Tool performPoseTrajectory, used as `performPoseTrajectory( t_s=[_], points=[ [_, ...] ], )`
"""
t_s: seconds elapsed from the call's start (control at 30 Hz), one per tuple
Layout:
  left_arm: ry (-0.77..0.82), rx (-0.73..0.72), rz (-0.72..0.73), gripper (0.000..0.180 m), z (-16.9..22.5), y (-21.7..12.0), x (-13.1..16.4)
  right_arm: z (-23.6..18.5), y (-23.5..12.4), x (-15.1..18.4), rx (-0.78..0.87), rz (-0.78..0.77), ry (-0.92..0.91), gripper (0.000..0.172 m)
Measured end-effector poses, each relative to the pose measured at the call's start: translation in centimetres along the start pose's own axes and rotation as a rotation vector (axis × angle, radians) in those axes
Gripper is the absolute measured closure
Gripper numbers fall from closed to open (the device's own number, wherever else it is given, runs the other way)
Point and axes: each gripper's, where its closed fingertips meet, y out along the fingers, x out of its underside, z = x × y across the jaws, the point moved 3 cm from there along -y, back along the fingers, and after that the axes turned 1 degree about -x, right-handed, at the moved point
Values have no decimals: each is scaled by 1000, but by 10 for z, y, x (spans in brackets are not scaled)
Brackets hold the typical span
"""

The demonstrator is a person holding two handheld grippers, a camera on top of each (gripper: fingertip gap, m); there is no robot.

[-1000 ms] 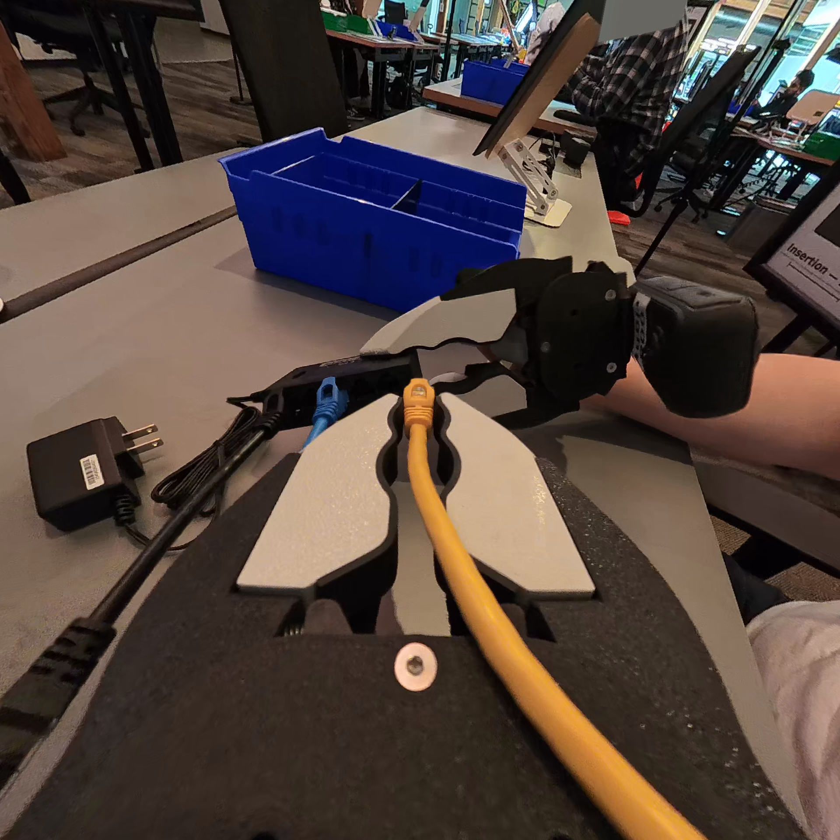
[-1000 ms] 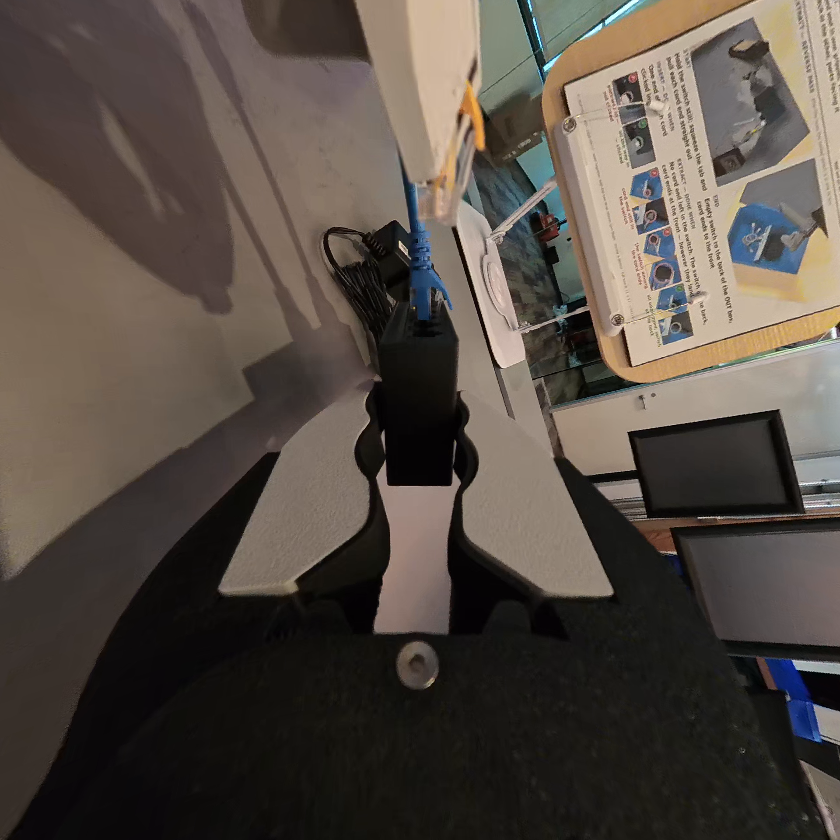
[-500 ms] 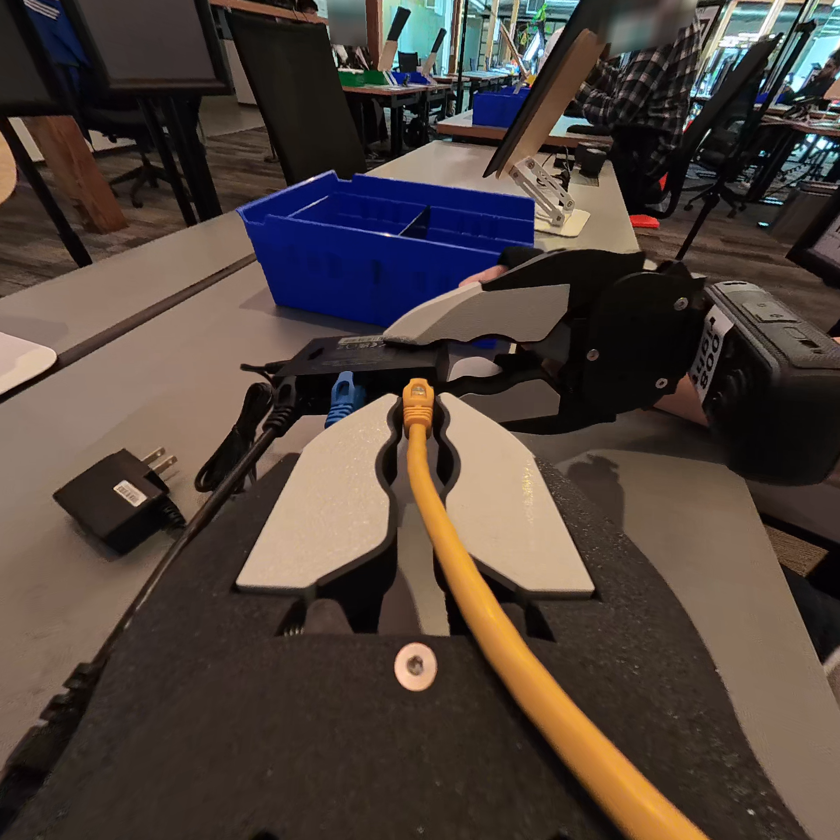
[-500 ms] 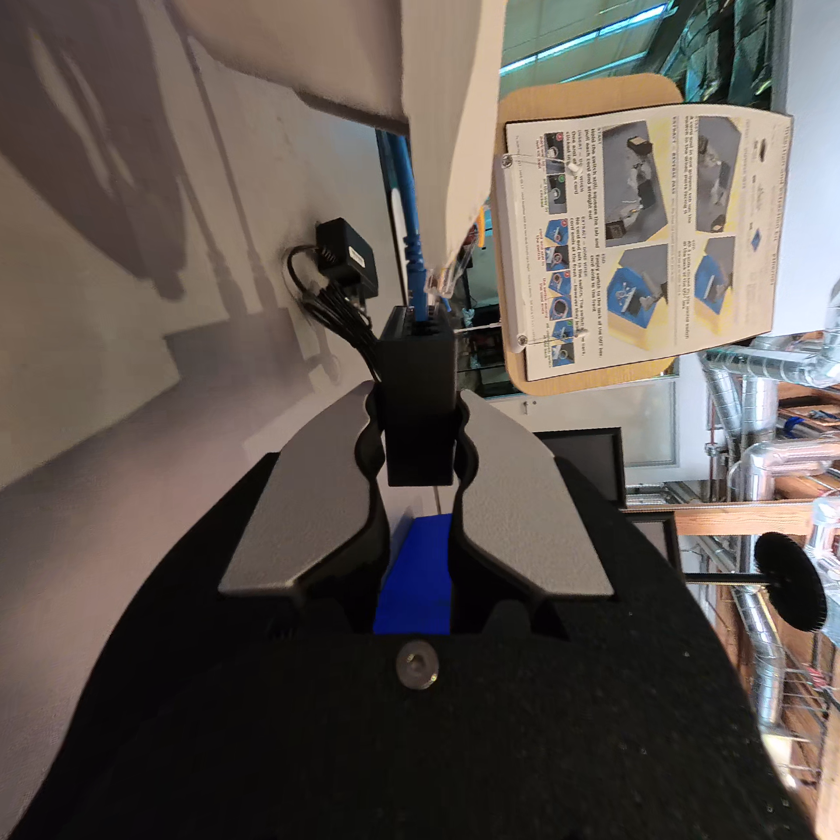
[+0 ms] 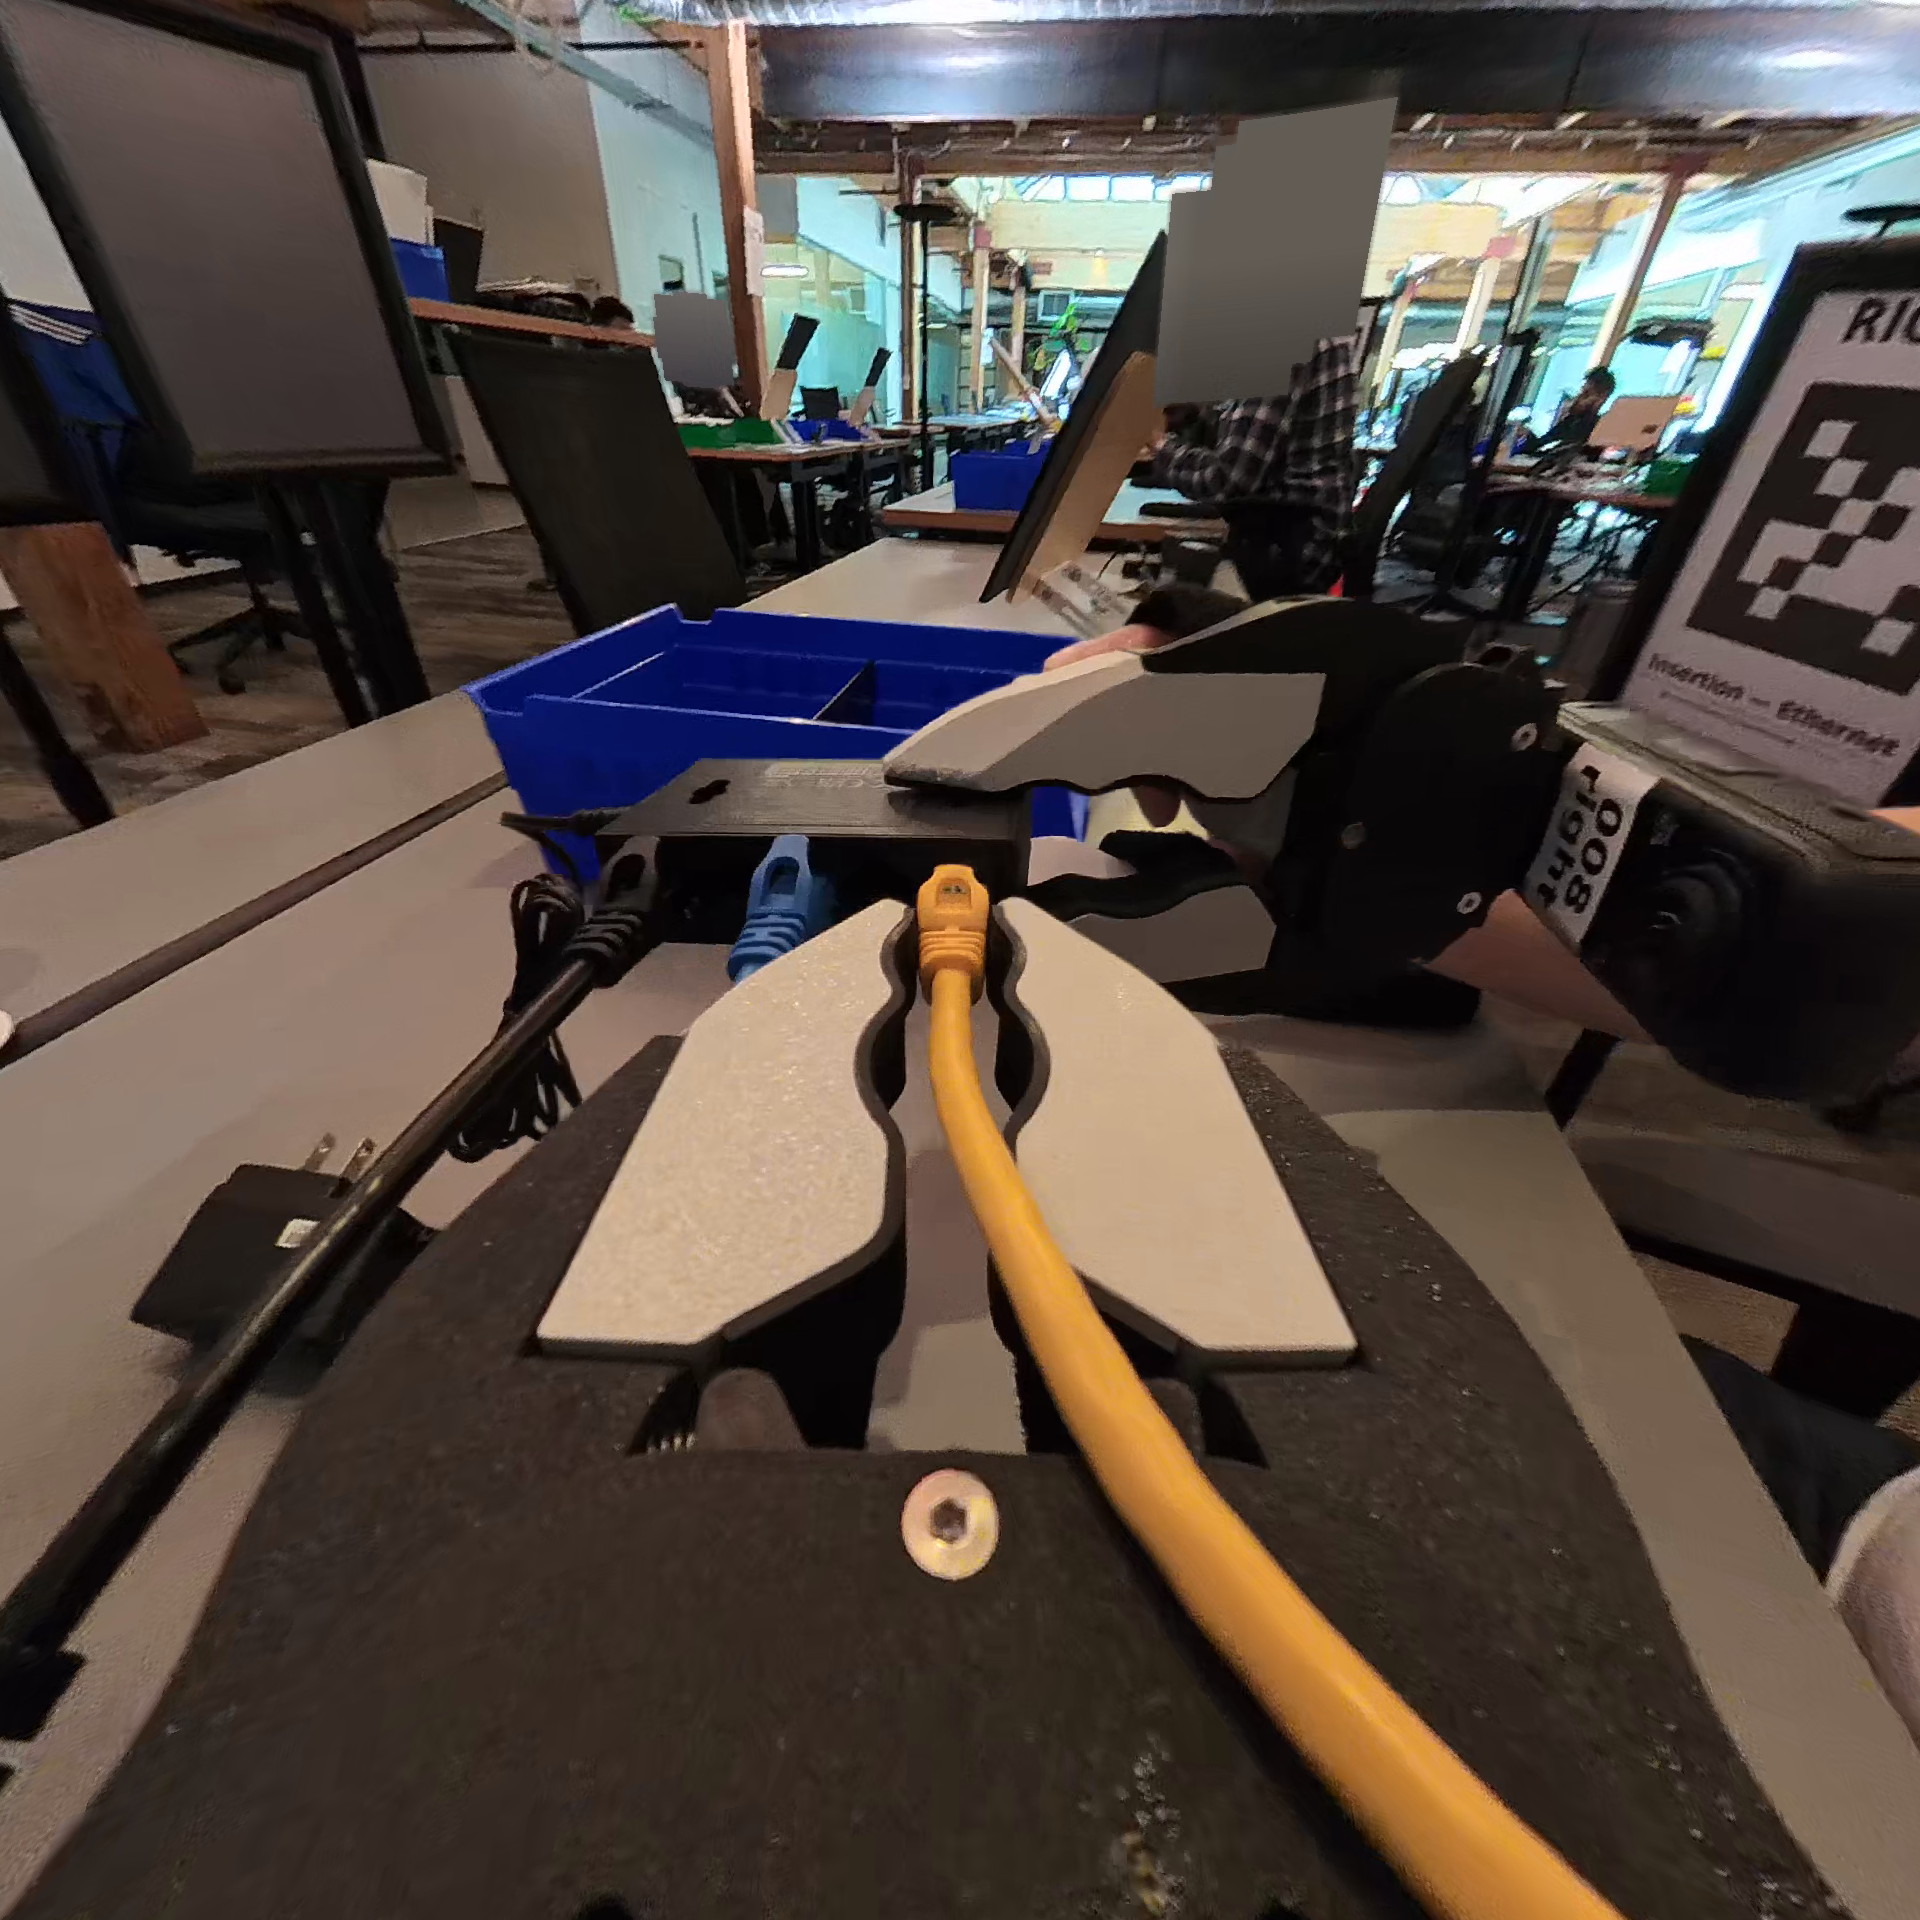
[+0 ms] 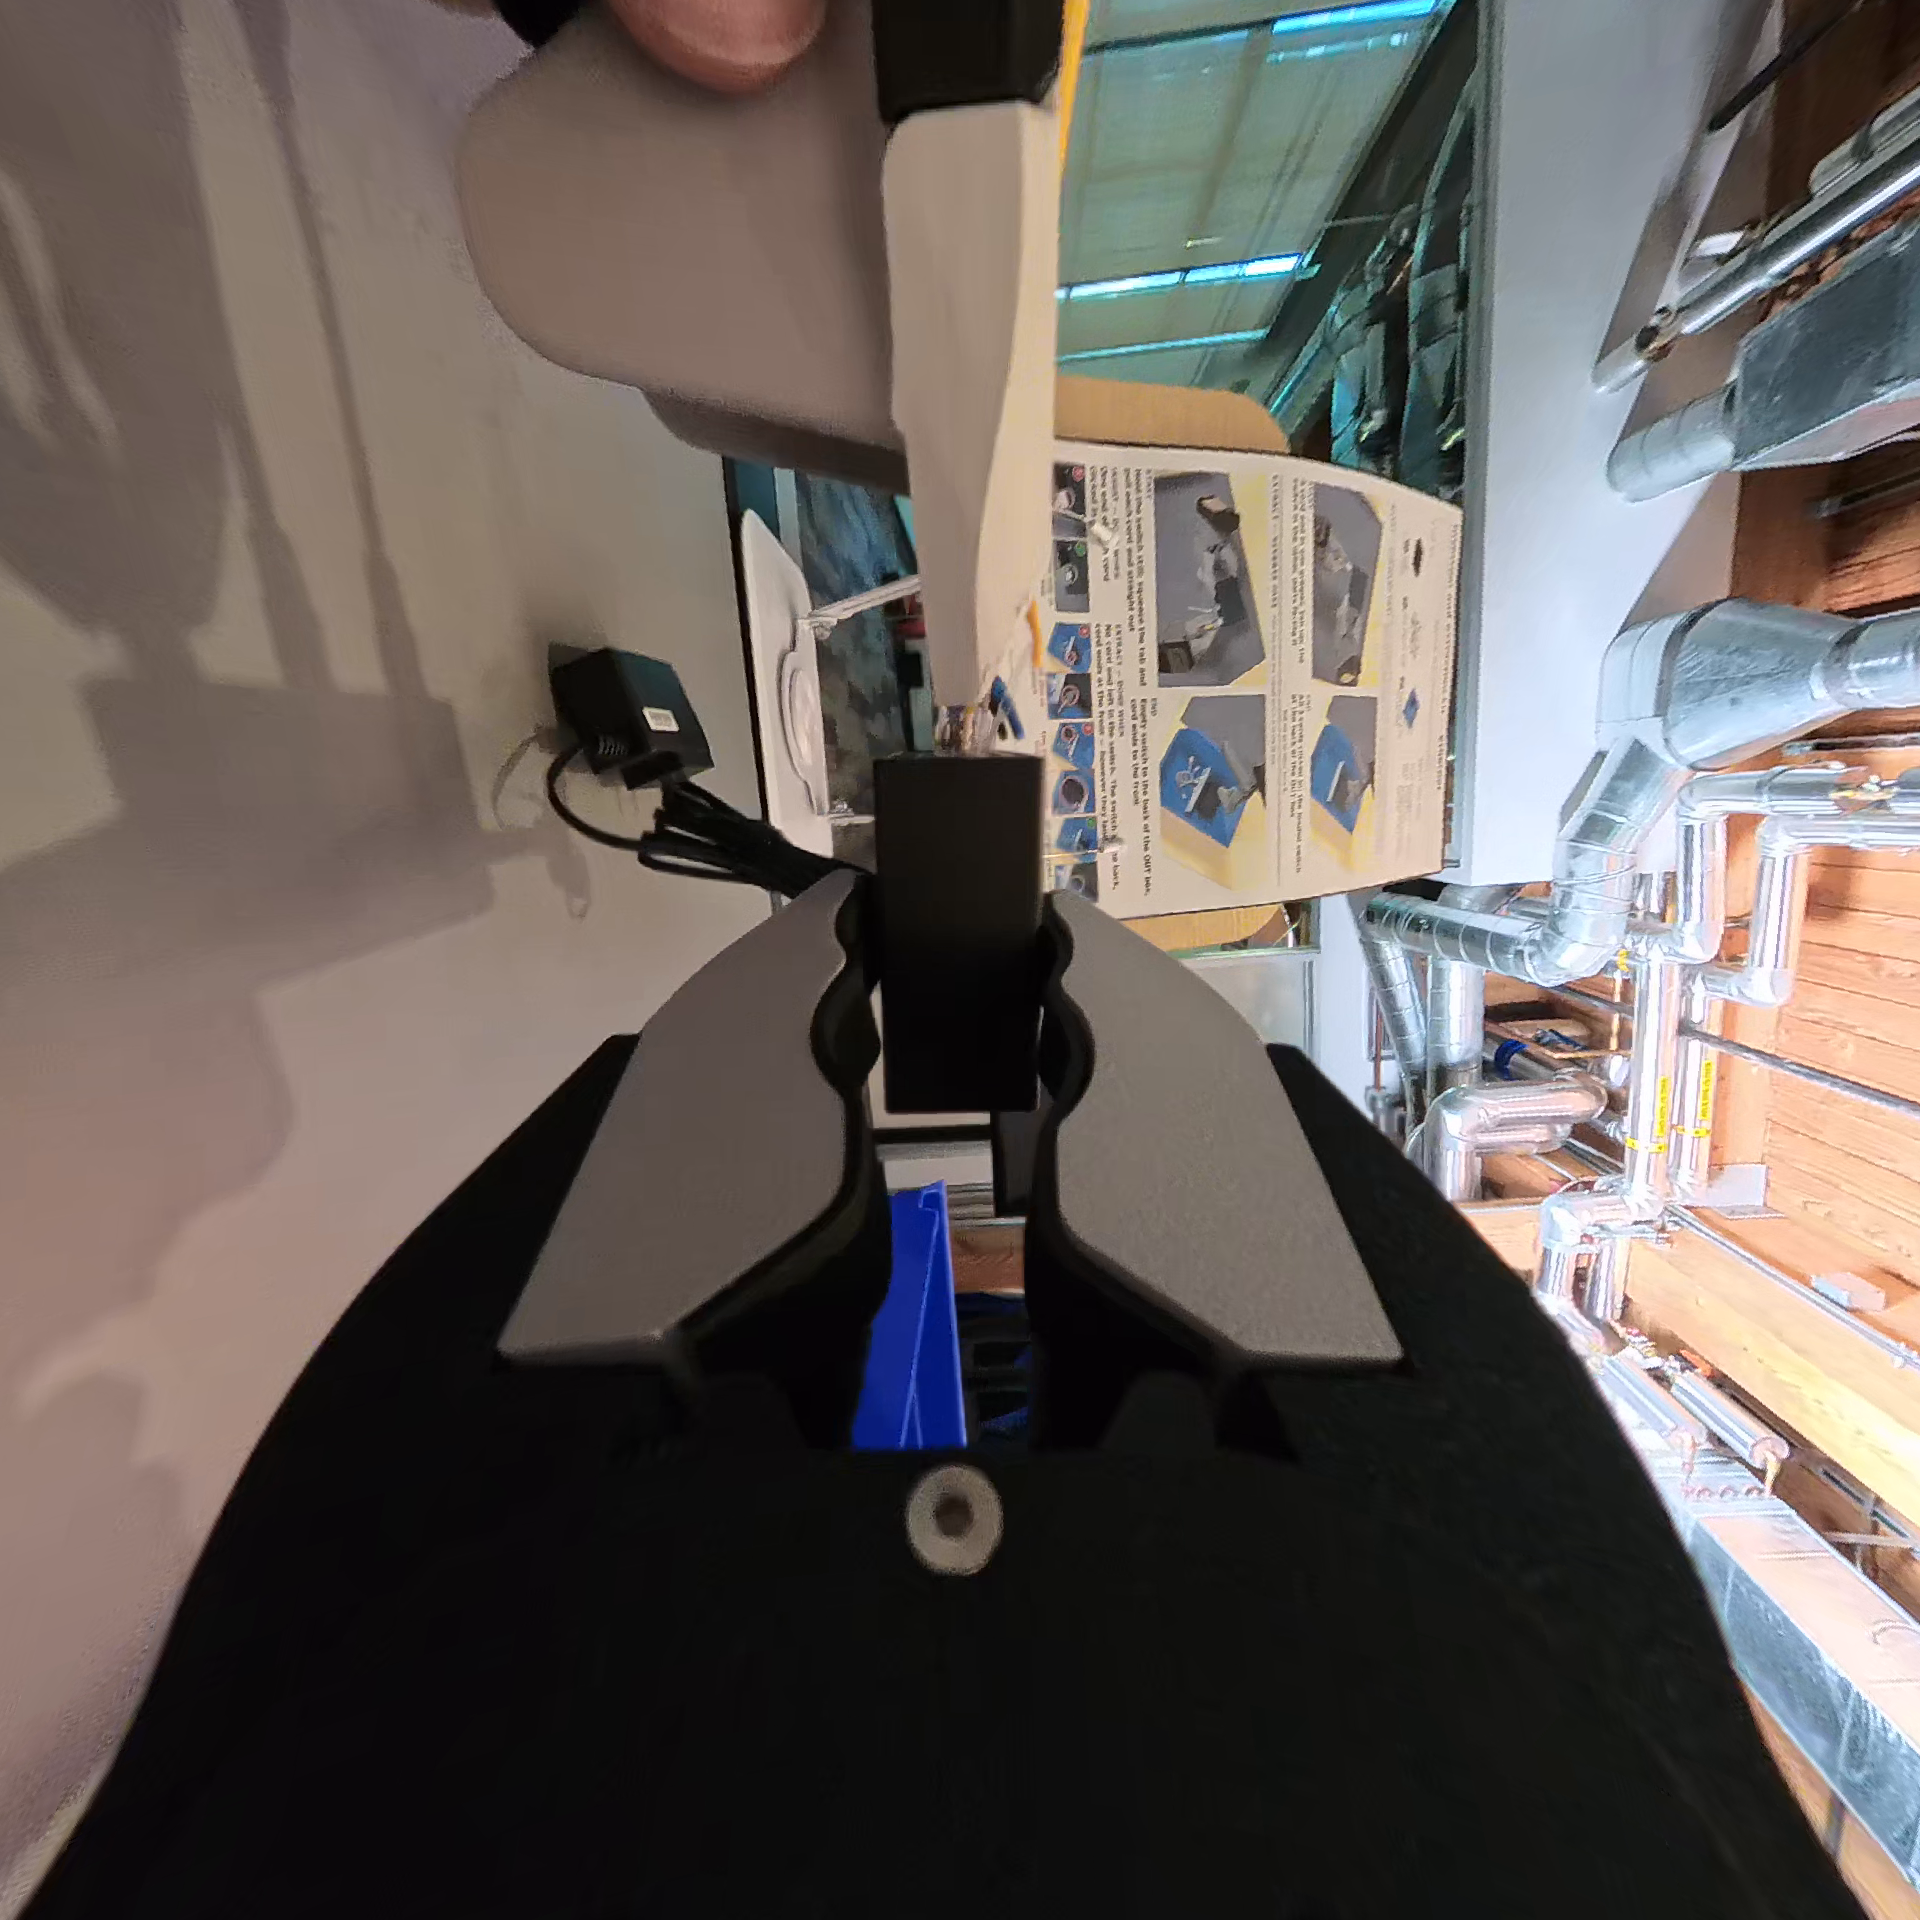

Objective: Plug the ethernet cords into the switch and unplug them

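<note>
My left gripper (image 5: pixel 951 920) is shut on the plug end of a yellow ethernet cord (image 5: pixel 948 914), and the cord trails back over the gripper body. The plug tip sits right at the front face of the black switch (image 5: pixel 821 805), at its right end. A blue ethernet cord (image 5: pixel 774 894) is plugged into the switch to the left of it. My right gripper (image 6: pixel 956 925) is shut on the black switch (image 6: pixel 956 914), clamping it from the right side. In the left wrist view the right gripper (image 5: pixel 1049 800) grips the switch top and bottom.
A blue divided bin (image 5: pixel 748 696) stands just behind the switch. A black power adapter (image 5: pixel 249 1236) and its coiled black cable (image 5: pixel 540 935) lie on the grey table (image 5: pixel 260 987) at left. An instruction board (image 6: pixel 1247 686) and a marker sign (image 5: pixel 1808 551) stand nearby. The left gripper's tips are roughly 4 cm from the right gripper's.
The left gripper has lowered and carried the yellow plug closer to the switch's front face. The right gripper has kept its hold on the switch while its view swung.
</note>
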Motion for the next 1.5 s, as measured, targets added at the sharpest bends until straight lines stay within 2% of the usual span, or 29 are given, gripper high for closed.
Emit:
performPoseTrajectory(
  t_s=[0.1, 0.3, 0.47, 0.63, 0.8, 0.93, 1.3, 1.4, 1.5],
  points=[
    [-19, 63, 50, 169, 7, -2, -6, 8, -7, -4, 29, 20, -6, 145],
    [82, 95, 105, 169, 18, -6, -16, 18, -18, -11, 48, 75, -34, 145],
    [186, 33, 113, 169, 23, -4, -21, 22, -24, -10, 37, 106, -31, 145],
    [104, 36, 84, 169, 21, 0, -17, 20, -23, -6, 12, 106, -42, 145],
    [10, 56, 69, 169, 16, 4, -13, 12, -17, -1, -78, 123, 57, 145],
    [-24, 18, 48, 169, 12, 6, -8, 7, -10, 2, -116, 79, 78, 145],
    [-1, -113, -25, 169, 14, 20, 2, -9, 3, 1, -167, -28, 168, 145],
    [23, -129, -19, 169, 14, 19, 1, -9, 4, 1, -167, -11, 217, 144],
    [28, -130, -12, 169, 15, 17, -1, -5, 3, -1, -153, -15, 173, 144]
  ],
)
